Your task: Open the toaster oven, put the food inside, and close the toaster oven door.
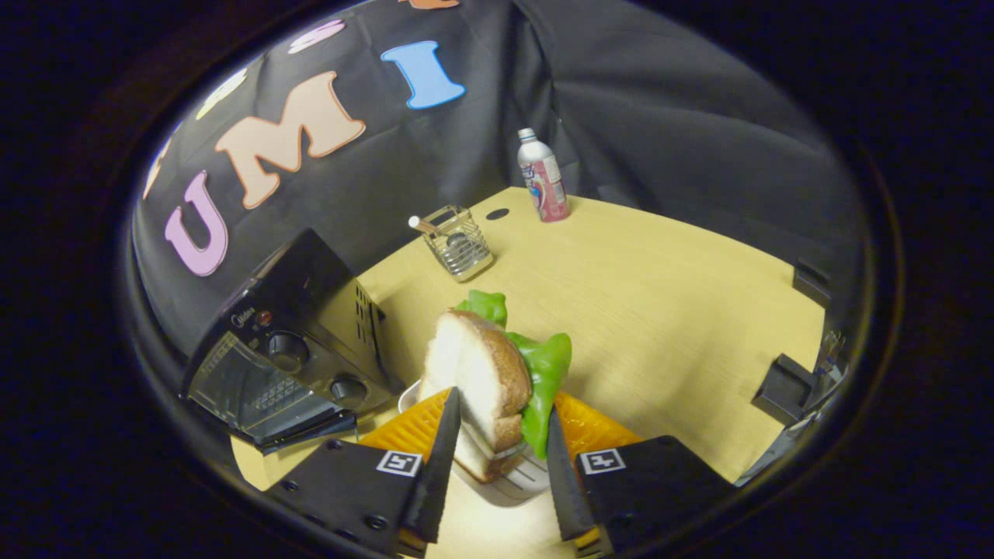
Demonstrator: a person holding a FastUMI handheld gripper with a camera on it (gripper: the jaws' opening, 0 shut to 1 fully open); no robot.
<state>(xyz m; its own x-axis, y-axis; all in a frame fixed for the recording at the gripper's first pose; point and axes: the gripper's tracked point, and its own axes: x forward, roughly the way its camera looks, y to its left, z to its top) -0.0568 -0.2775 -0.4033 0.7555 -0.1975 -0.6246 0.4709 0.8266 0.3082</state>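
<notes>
presently, item one: the gripper (503,435), fingers closed from both sides on a sandwich (485,388) of white bread with a brown crust and a green lettuce leaf hanging out of its far side; the jaws stand narrow, each finger pressing a face of the sandwich, which stands on edge between them. item two: a pale plate (516,485), seen just under the sandwich and between the fingers; whether the sandwich rests on it or hangs just above it cannot be told. item three: the toaster oven (291,353), dark, with two knobs on its front panel, standing on the table beside the left finger and a little beyond it; its glass door appears to be let down and open, with the wire rack visible through it, though the angle leaves this uncertain. item four: the table (660,310), light wood. item five: a wire basket (460,244) holding a small stick-like thing, well beyond the sandwich. item six: a bottle (542,177) with a pink label, upright near the table's far edge. status, as a judgement: the opening seems done and the food is gripped; left to do are carrying the sandwich into the oven, releasing it on the rack, and shutting the door.
</notes>
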